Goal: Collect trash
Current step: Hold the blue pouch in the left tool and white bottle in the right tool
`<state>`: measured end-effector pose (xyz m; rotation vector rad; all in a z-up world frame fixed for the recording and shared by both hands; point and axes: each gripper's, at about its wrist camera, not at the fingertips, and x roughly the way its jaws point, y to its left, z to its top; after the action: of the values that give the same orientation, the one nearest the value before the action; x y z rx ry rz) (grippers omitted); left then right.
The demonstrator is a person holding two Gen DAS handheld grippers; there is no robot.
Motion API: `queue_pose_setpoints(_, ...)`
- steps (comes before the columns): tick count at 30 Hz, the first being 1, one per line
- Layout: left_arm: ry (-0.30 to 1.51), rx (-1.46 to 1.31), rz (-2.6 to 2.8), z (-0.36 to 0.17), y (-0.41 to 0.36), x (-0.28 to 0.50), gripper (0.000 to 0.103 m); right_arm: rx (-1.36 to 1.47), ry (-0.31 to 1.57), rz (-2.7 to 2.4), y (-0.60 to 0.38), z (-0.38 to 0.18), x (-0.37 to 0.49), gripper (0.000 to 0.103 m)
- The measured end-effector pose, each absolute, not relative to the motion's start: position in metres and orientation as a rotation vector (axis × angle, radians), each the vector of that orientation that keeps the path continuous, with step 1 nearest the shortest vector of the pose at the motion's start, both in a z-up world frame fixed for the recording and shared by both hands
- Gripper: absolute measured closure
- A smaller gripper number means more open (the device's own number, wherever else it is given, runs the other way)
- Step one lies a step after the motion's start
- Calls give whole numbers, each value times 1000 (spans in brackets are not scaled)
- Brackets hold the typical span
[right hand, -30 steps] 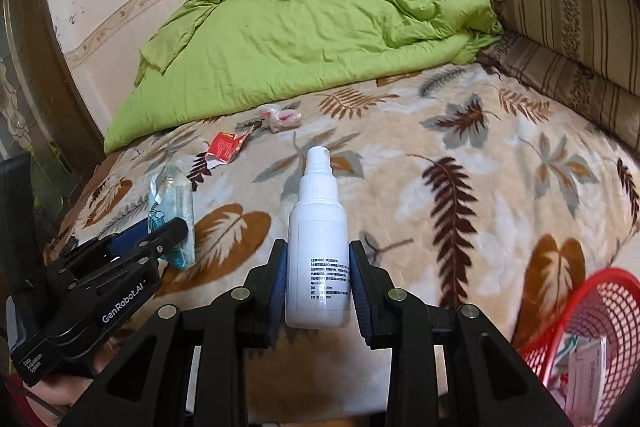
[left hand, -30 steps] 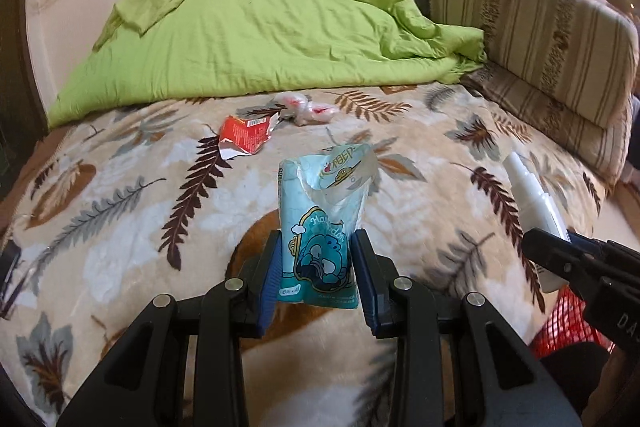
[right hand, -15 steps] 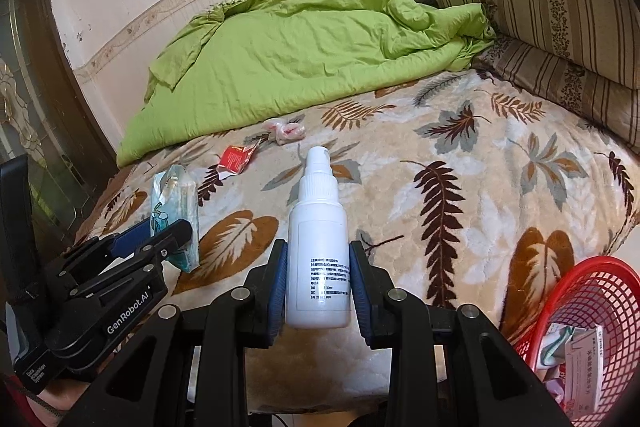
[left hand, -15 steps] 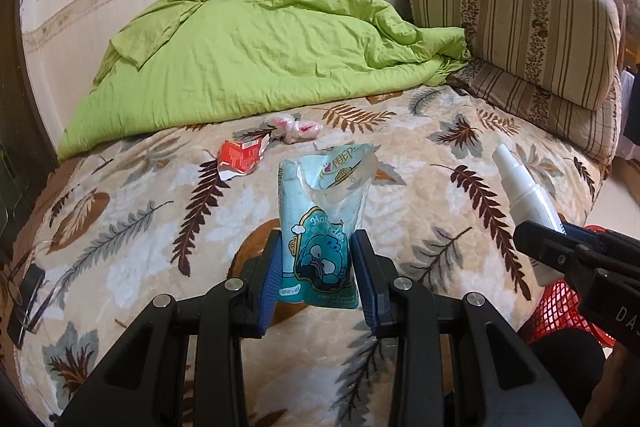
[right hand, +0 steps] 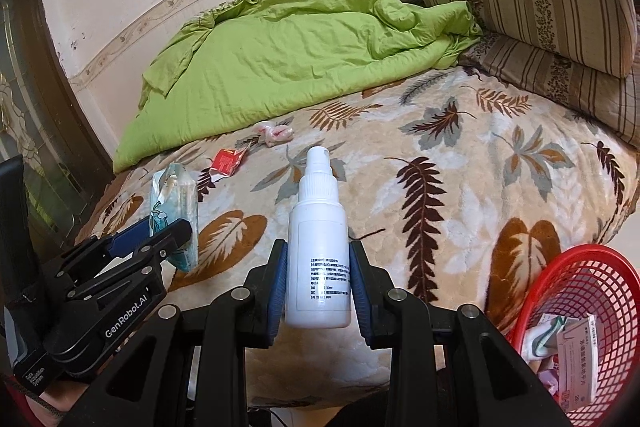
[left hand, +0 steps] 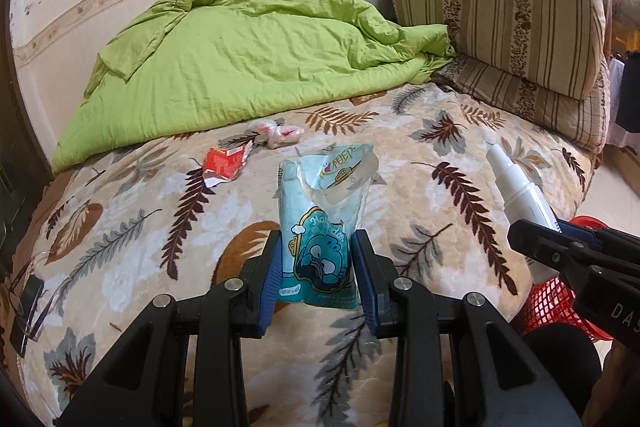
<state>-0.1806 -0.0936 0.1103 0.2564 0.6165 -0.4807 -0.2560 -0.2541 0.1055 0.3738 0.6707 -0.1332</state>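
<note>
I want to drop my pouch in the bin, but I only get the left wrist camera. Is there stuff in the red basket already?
Observer: Yes. The right wrist view looks into the red basket, and a white printed carton lies in it among other packets.
Operator: Is it full to the top?
Observer: No. Bare red mesh shows on its far inner wall above the pile.
Operator: Does the white bottle have writing on it?
Observer: Yes. The white spray bottle has a label with small black print facing that camera, and the right gripper is shut on it.
</note>
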Motion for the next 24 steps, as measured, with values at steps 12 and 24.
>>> queue_pose_setpoints(12,603,285,-515,112,-114,-192,70,403,675,-162,-268,101,-268,71)
queue_pose_setpoints(24,595,309,-544,115,-130,-197,70,429,674,-193,-283,98,-282,71)
